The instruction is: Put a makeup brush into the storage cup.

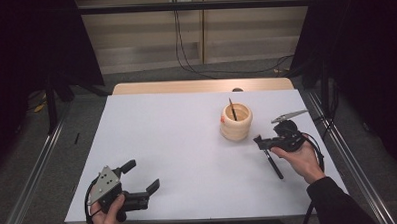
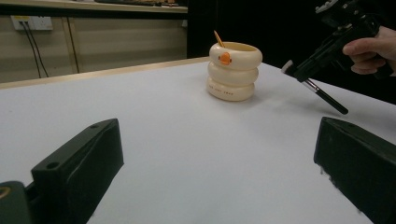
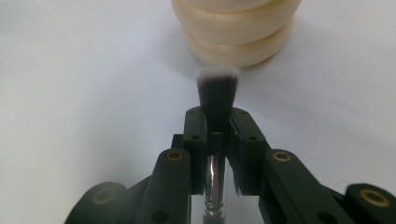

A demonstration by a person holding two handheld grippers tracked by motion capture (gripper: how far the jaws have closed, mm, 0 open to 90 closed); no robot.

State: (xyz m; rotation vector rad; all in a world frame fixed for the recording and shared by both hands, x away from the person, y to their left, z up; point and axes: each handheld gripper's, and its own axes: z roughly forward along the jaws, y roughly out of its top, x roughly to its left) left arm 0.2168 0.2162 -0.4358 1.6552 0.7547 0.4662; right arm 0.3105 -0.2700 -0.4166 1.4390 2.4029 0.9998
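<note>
My right gripper [image 1: 260, 142] sits right of centre in the high view, its jaws clamped on a makeup brush [image 1: 274, 164] near the bristle end. In the right gripper view the jaws pinch the brush [image 3: 217, 100] just below its dark, white-tipped bristles, the silver ferrule running down between them at lower centre. The black handle hangs out from the grip, slanting toward the lower right of the high view, clear of the white table [image 1: 177, 142]. Just beyond the bristles stands a cream ringed holder [image 1: 236, 121], slightly above and left of the gripper, with a thin stick [image 1: 232, 110] leaning inside it. My left gripper [image 1: 139, 181] rests at the lower left of the high view, jaws spread wide with nothing between them.
</note>
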